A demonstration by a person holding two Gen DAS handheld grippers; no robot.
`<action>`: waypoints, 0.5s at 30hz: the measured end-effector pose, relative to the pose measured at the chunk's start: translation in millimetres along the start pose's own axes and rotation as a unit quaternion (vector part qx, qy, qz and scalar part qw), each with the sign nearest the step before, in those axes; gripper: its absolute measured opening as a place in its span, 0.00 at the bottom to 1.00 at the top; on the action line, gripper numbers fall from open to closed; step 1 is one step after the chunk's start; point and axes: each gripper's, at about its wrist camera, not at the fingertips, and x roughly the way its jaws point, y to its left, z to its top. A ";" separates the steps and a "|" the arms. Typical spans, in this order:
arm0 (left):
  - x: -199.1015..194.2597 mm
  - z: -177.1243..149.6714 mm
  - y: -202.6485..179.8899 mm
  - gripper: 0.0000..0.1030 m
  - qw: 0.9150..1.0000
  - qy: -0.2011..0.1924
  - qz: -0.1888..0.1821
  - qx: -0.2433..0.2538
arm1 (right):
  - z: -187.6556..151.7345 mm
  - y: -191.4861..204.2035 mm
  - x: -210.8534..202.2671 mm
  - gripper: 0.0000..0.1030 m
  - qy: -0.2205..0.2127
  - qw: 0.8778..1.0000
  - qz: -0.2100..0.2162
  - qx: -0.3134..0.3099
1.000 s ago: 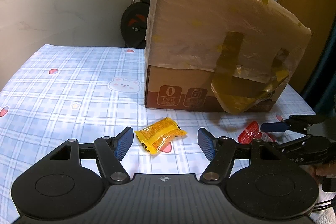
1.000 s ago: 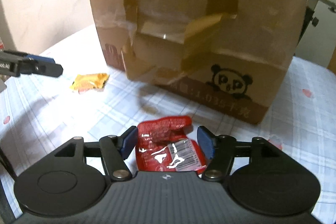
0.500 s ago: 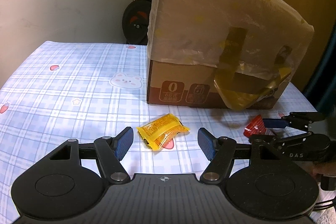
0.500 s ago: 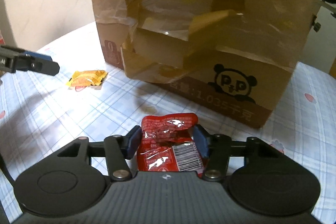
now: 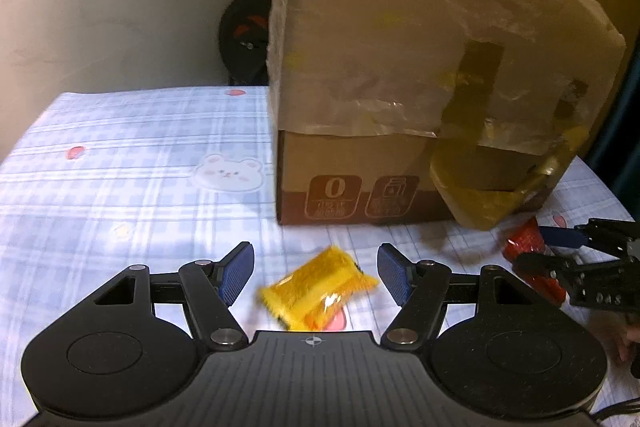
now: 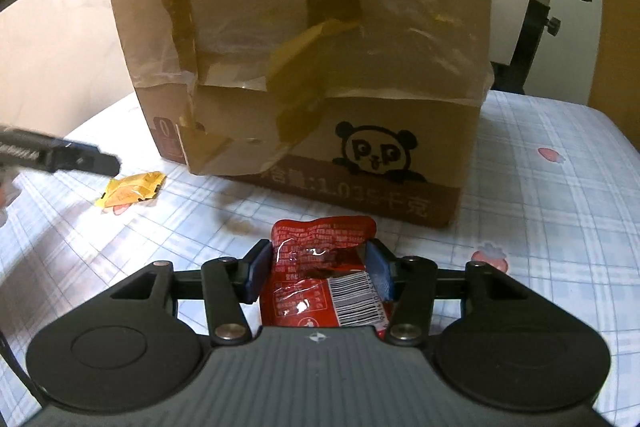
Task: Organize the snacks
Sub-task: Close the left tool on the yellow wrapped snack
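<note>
A: My right gripper (image 6: 318,269) has just closed its pads on the red packet (image 6: 320,279), barcode up, long axis along the fingers.

B: My left gripper (image 5: 316,273) stands apart around the yellow packet (image 5: 320,287), lying diagonal on the tablecloth (image 5: 120,163). Behind: the carton (image 6: 320,67), reading "1.035".

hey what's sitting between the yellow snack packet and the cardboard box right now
Nothing. In the left wrist view only bare checked tablecloth lies between the yellow packet and the cardboard box; the right wrist view shows the same.
</note>
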 end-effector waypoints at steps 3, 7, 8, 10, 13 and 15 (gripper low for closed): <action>16.1 -0.4 1.7 0.69 1.000 0.017 -0.014 -0.004 | 0.3 3.9 2.3 0.53 0.001 1.000 -0.001 -0.004; 19.8 -10.0 -3.7 0.69 0.999 0.035 -0.029 -0.006 | -1.0 4.2 0.5 0.53 -0.001 1.000 0.002 0.001; 18.6 -12.3 -6.8 0.69 0.999 0.037 -0.033 -0.001 | -1.4 4.2 1.5 0.53 -0.002 1.000 0.003 0.003; 14.5 -16.5 -13.4 0.69 0.998 0.043 -0.042 0.012 | -1.8 3.2 1.3 0.53 -0.002 1.000 0.005 0.004; 9.2 -23.7 -23.7 0.69 0.997 0.050 -0.043 0.037 | -1.7 1.3 1.2 0.53 -0.003 1.000 0.008 0.006; 10.8 -26.0 -29.0 0.69 0.997 0.049 -0.016 0.055 | -2.5 0.4 1.7 0.53 -0.003 1.000 0.008 0.007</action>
